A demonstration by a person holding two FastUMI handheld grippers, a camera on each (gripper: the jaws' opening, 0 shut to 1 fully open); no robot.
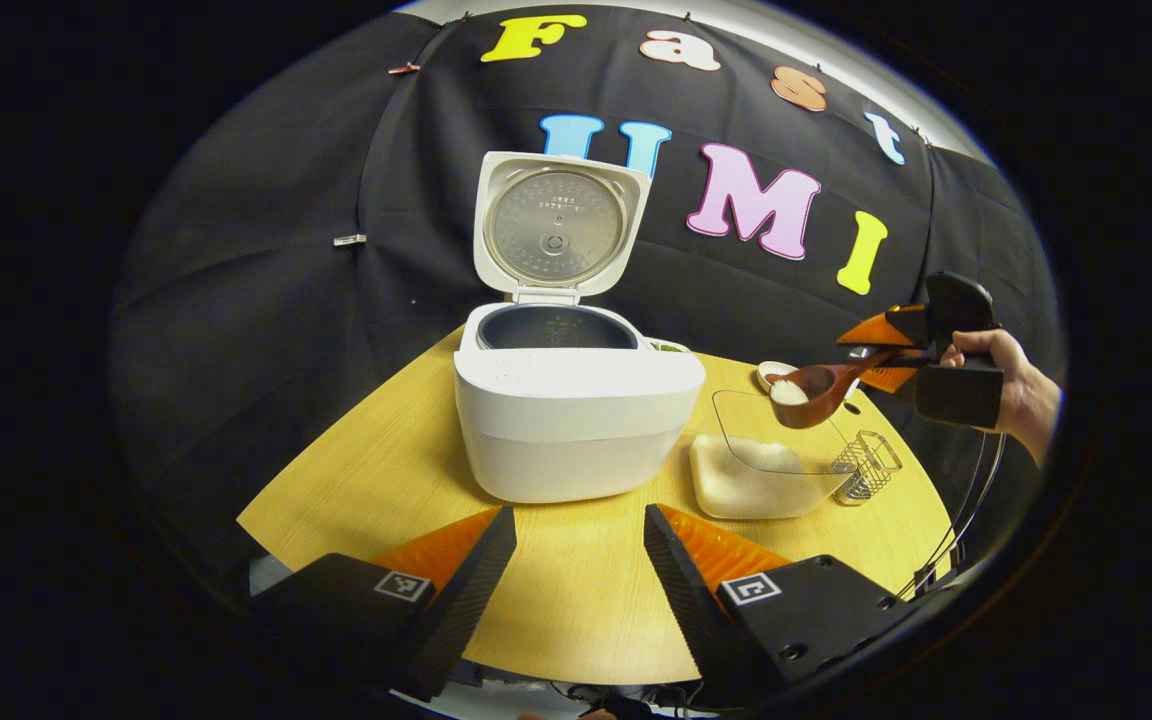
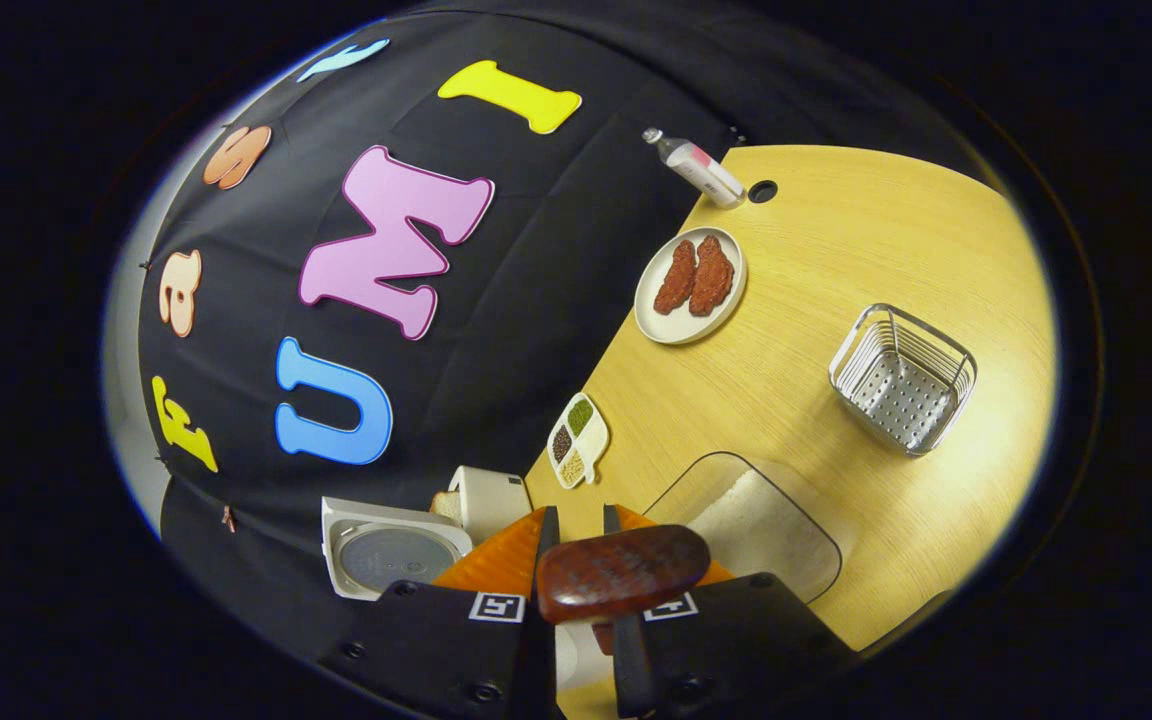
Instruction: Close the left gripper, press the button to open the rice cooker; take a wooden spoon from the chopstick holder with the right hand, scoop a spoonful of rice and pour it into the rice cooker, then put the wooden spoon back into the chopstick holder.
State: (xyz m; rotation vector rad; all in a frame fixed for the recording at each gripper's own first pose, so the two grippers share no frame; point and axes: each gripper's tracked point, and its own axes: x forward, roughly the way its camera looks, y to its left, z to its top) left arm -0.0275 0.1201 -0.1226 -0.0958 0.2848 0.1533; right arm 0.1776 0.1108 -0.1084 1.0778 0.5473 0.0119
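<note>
Above rice container (image 1: pixel 756 478), at 3 o'clock of rice cooker (image 1: pixel 576 400): I am holding wooden spoon (image 1: pixel 821 390) with rice in bowl. Lid standing up, pot exposed. Risk: spoon tipping while I am carrying it across, grains spilling on table (image 1: pixel 576 600) or cooker rim; handle pivoting in thin pinch. Right hand-held gripper (image 2: pixel 576 535) is pinching spoon handle, nearly pressed together. Left hand-held gripper (image 1: pixel 576 560) is hanging spread wide, touching nothing. Chopstick holder (image 2: pixel 902 380) is waiting at container's 3 o'clock.
</note>
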